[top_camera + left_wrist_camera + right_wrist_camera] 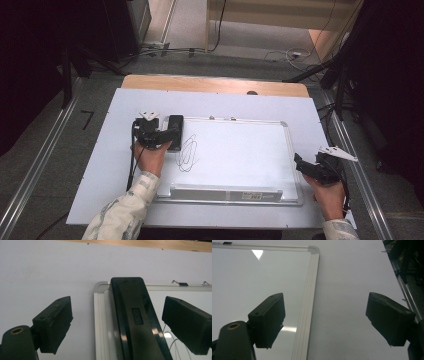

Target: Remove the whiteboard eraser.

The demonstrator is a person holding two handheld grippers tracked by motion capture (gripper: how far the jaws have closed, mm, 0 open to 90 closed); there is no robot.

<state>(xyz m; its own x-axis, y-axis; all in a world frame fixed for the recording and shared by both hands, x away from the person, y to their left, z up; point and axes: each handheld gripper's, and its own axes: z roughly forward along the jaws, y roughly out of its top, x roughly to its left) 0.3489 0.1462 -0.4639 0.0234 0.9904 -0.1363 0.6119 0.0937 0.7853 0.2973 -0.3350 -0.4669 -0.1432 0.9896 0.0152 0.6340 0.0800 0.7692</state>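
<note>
Left tongs (pixel 117 325) sit spread astride the black eraser (pixel 133 317) at the whiteboard's (pixel 240 150) far-left corner, its long axis running straight between the unclamped pads; right tongs (pixel 324 322) wait spread, well apart.

1. The black eraser (pixel 136 320) at the left edge of the whiteboard (pixel 240 150) has a small raised label, too blurred to read.
2. The sticker (pixel 253 196) on the whiteboard's near edge is too small to read.

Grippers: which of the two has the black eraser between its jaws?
The left gripper; its open jaws straddle the eraser on the whiteboard. The right gripper holds nothing.
</note>
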